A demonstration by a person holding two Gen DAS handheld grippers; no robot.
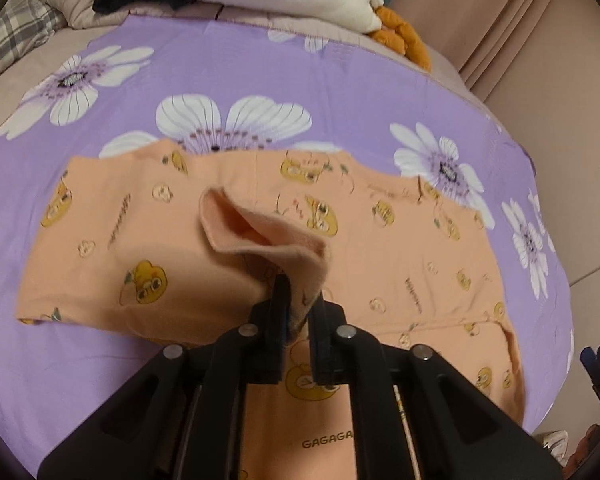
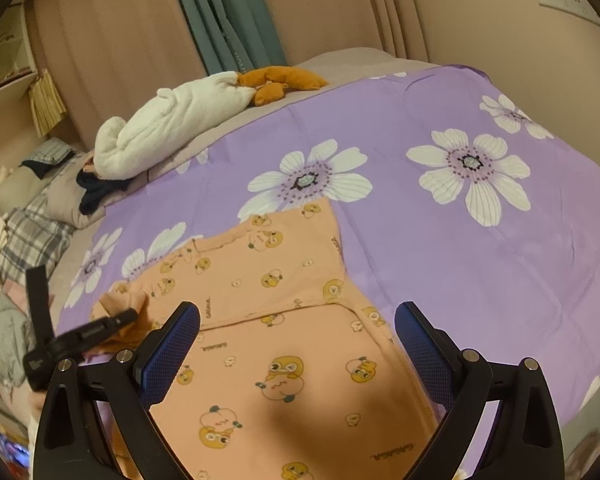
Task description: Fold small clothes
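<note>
Sleeve fold in hand: left gripper (image 1: 298, 312), jaws pinching the cuff (image 1: 260, 236) of the peach garment (image 2: 284, 360); right gripper (image 2: 298, 340), jaws spread, hovers. Next: lay cuff flat, release.

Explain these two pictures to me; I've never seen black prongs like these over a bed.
No robot: a person holds a two-fingered tool in each hand, each with a camera looking along its fingers. The left-hand picture shows the left tool pinched shut on a lifted fold of the peach pyjama top, printed with yellow cartoon figures. The right-hand picture shows the right tool open and empty above it. The top lies on a purple flowered sheet; a white plush toy lies further back.
</note>
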